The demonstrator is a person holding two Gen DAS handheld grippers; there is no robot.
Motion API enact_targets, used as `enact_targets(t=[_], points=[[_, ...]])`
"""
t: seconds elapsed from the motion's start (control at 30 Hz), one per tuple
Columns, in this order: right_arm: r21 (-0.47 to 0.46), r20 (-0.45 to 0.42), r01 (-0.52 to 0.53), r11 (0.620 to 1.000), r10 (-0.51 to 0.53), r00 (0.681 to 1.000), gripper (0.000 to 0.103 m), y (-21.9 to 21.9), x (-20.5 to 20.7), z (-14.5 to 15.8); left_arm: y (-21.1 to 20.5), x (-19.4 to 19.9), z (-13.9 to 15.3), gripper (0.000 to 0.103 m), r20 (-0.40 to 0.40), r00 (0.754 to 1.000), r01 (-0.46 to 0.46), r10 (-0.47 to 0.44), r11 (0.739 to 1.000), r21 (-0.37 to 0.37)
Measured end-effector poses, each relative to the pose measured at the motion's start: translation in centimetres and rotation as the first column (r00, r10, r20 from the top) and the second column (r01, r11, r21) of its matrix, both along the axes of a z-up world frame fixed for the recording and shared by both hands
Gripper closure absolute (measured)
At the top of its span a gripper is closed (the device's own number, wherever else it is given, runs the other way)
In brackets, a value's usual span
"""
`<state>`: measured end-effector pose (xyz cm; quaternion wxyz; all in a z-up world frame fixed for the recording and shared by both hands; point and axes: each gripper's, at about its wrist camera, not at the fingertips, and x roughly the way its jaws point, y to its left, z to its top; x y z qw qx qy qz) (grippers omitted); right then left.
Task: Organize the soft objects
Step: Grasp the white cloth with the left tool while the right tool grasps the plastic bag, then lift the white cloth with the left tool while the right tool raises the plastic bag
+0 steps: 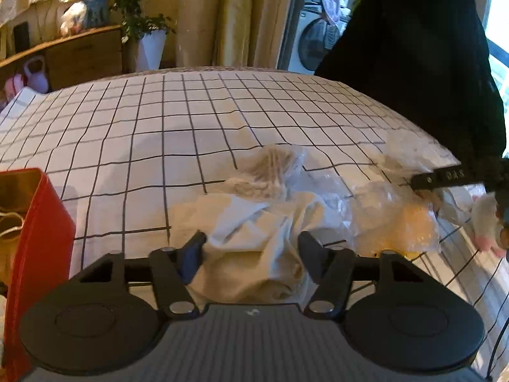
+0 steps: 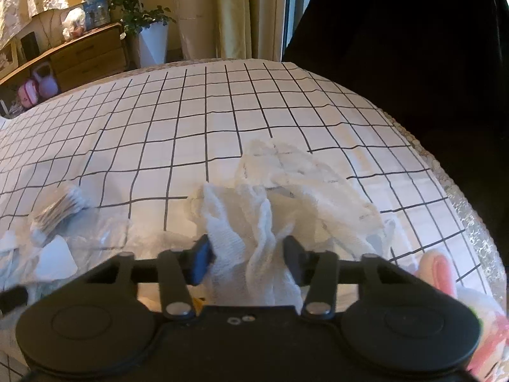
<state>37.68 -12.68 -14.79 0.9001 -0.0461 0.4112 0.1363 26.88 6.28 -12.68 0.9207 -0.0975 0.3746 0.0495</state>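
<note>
White gauze cloth bunched between right gripper fingers, jaws partway closed w/ fabric filling the gap; looks pinched, though can't confirm firm grip. Rest of gauze trails fwd onto checked tablecloth. Left gripper roughly half open, straddling cream cloth crumpled on the table; fingers either side of a raised fold, contact unclear, prob not clamped yet. Beyond that: clear plastic bag w/ something beige inside, plus another crinkly bag w/ yellow contents to the right. Red box at left edge, open top, likely drop target but only a guess. Pink-white plush near right table edge. Handling est.: all light, limp, zero stiffness; will drape and drag, not lift flat. Gauze open-weave, could snag on finger tips or pull neighbours along. Plastic bags slippery, crackly, easy to lose from pads. Best grab pts: thick bunched ridge on cream cloth, not a single layer edge; for gauze, gather more folds before lifting.
</note>
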Motion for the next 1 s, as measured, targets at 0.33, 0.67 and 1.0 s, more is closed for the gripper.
enact_targets(t=[0.33,0.67,1.0], points=[[0.044,0.042,0.004,0.999,-0.005,0.999,0.090,-2.0,-1.3,2.1,0.9,-0.9,1.1,0.084,0.001,1.000,-0.022,0.022,1.000,-0.017],[0.156,0.120,-0.008,0.988,-0.011,0.993,0.092,-4.6,-4.2,6.8,0.4,-2.6,3.7,0.087,0.050,0.999,0.007,-0.005,1.000,-0.028],[0.291,0.166,-0.112,0.950,0.065,0.984,0.092,-7.0,-8.0,12.4,0.7,-5.3,8.6,0.087,0.125,0.992,0.032,-0.024,0.997,-0.065]])
